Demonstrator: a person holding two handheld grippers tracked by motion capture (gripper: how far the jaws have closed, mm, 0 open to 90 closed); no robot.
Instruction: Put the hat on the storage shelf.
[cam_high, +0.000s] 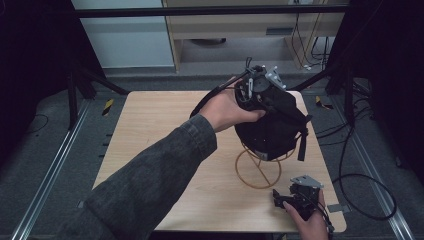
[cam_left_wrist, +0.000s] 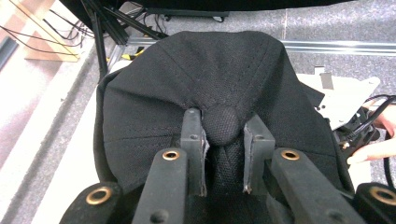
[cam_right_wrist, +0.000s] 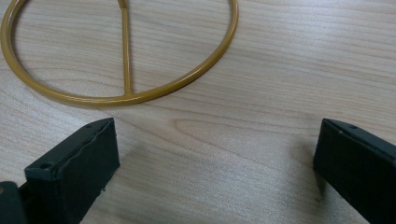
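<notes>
A black cap hangs over a gold wire stand on the wooden table. My left gripper is at the cap's crown, and a hand holds it from the left. In the left gripper view my left gripper is shut on the cap, its pads pinching the fabric on either side of the top button. My right gripper rests near the table's front right edge. Its jaws stand wide open over bare wood, just short of the stand's round base ring.
Black frame legs stand at the table's far corners. Cables loop on the floor to the right. A pale wooden cabinet is beyond the far edge. The right gripper and its grey plate show past the cap in the left gripper view.
</notes>
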